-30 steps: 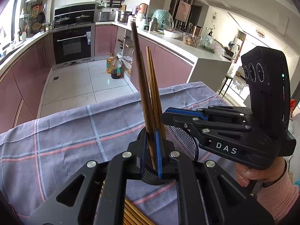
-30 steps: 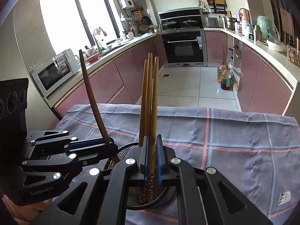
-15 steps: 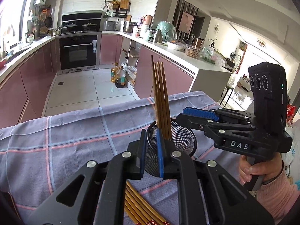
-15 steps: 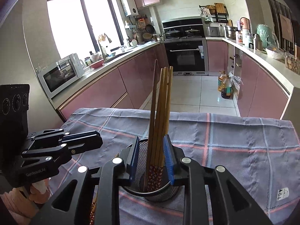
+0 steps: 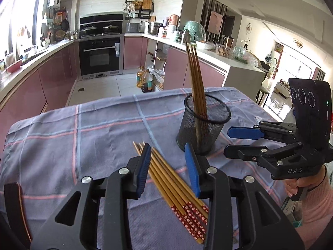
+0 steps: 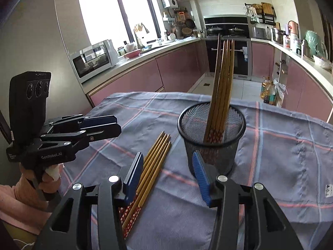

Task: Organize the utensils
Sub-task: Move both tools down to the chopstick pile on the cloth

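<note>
A black mesh cup stands on the checked cloth and holds several wooden chopsticks, leaning upright. It also shows in the right wrist view with the chopsticks in it. A bundle of loose chopsticks with red patterned ends lies on the cloth left of the cup, also seen in the right wrist view. My left gripper is open and empty above the loose bundle. My right gripper is open and empty, just in front of the cup.
The blue-grey checked tablecloth covers the table; its far edge drops to the kitchen floor. Oil bottles stand on the floor beyond. Pink cabinets, an oven and a microwave line the walls.
Both grippers let go of the chopsticks they held in the cup, opened wide and drew back from it. The chopsticks now rest in the cup on their own.
</note>
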Demonstrator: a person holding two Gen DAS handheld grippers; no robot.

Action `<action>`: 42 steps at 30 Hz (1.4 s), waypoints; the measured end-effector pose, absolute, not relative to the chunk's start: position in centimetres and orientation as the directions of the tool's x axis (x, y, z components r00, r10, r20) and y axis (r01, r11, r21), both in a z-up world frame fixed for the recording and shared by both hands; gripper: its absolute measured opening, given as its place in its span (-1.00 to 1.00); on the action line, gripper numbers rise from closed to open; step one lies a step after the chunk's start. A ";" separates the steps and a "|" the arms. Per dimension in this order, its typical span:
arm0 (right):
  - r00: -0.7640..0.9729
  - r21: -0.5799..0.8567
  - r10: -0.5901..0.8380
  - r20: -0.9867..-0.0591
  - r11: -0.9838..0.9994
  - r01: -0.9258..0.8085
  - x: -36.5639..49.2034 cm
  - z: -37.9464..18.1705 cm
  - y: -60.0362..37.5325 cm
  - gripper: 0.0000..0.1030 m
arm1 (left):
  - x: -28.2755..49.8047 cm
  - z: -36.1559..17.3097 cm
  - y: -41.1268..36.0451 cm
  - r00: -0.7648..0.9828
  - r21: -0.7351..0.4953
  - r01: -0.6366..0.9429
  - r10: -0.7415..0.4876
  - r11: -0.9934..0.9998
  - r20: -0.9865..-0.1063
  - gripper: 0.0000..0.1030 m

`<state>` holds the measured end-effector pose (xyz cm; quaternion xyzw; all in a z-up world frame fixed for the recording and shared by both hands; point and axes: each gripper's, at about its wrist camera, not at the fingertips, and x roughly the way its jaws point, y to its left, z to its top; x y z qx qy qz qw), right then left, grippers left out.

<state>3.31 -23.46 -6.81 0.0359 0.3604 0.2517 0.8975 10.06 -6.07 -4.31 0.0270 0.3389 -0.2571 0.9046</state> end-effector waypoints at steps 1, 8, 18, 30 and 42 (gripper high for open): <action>0.600 0.251 0.479 -0.641 0.869 -0.425 3.4 -7.4 -23.1 -0.09 | 9.9 -5.1 -6.0 0.630 -0.120 0.479 -0.436 0.869 -0.643 -0.34; 0.551 0.238 0.449 -0.703 0.879 -0.413 3.2 -10.6 -20.6 -0.09 | 9.5 -9.4 -5.8 0.564 -0.128 0.456 -0.397 0.881 -0.724 -0.33; 0.540 0.206 0.416 -0.732 0.890 -0.407 2.7 -12.0 -19.3 -0.09 | 9.3 -11.9 -5.9 0.531 -0.136 0.438 -0.377 0.889 -0.759 -0.31; 0.544 0.174 0.383 -0.747 0.902 -0.396 2.7 -12.5 -18.9 -0.10 | 9.5 -12.5 -6.1 0.522 -0.124 0.431 -0.359 0.894 -0.774 -0.30; 0.546 0.161 0.368 -0.753 0.906 -0.391 3.0 -12.7 -18.8 -0.12 | 9.7 -12.6 -6.2 0.529 -0.098 0.426 -0.336 0.899 -0.779 -0.27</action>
